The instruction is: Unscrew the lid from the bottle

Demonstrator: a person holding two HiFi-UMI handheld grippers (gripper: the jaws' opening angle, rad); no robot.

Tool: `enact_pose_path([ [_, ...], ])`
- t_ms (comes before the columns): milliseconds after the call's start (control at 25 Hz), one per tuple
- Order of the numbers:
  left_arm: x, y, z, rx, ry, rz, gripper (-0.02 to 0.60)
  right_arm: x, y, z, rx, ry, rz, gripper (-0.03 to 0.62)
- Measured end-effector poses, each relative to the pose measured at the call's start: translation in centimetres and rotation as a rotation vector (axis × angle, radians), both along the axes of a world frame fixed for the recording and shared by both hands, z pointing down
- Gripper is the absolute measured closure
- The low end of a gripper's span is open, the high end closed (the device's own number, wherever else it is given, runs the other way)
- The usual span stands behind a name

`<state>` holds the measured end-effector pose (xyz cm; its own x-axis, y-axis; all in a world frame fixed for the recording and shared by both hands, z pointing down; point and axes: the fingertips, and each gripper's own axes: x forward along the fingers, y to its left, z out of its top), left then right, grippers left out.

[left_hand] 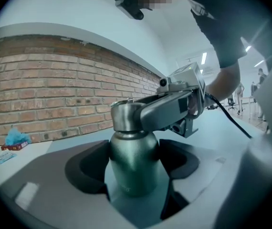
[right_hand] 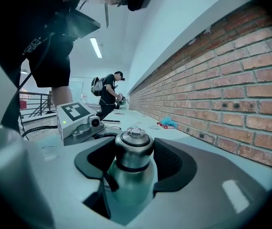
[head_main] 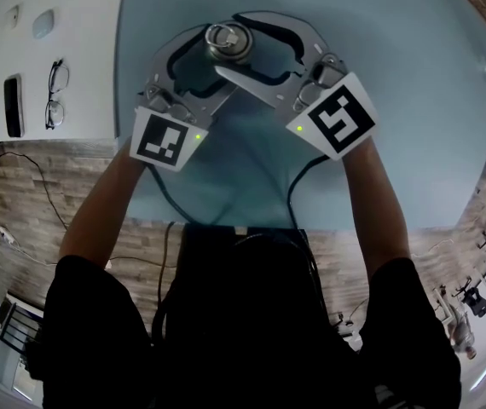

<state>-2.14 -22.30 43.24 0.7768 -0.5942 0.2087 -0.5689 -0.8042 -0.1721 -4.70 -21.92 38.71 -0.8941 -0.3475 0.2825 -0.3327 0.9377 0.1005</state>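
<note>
A dark green metal bottle (head_main: 228, 43) stands upright on the pale blue table (head_main: 413, 118), far from its front edge. My left gripper (head_main: 217, 62) is shut on the bottle's body (left_hand: 133, 163), a black pad pressing each side. My right gripper (head_main: 236, 34) comes in from the right and is shut on the steel lid (right_hand: 133, 147), which sits on the neck with a small ring handle on top. In the left gripper view one jaw of the right gripper (left_hand: 167, 109) lies against the lid (left_hand: 122, 116). The left gripper's marker cube (right_hand: 76, 113) shows behind the bottle (right_hand: 129, 185).
A white table (head_main: 81, 24) to the left holds glasses (head_main: 54, 92) and a dark phone (head_main: 12, 105). Cables run from both grippers toward my body. A brick wall (left_hand: 45, 94) borders the table, with a small blue packet (right_hand: 167, 123) near it. A person with a backpack (right_hand: 108, 92) stands far off.
</note>
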Motion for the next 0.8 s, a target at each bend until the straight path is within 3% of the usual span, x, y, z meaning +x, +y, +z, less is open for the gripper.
enact_pose_path([
  [280,0.05,-0.22,-0.08,0.007,-0.008,0.013,0.252,0.0,-0.22,-0.15,0.015,0.005,-0.001,0.339],
  [800,0.01,-0.32,0.03,0.0,-0.02,-0.048,0.249,-0.04,-0.25,-0.2,0.012,-0.014,0.027,0.339],
])
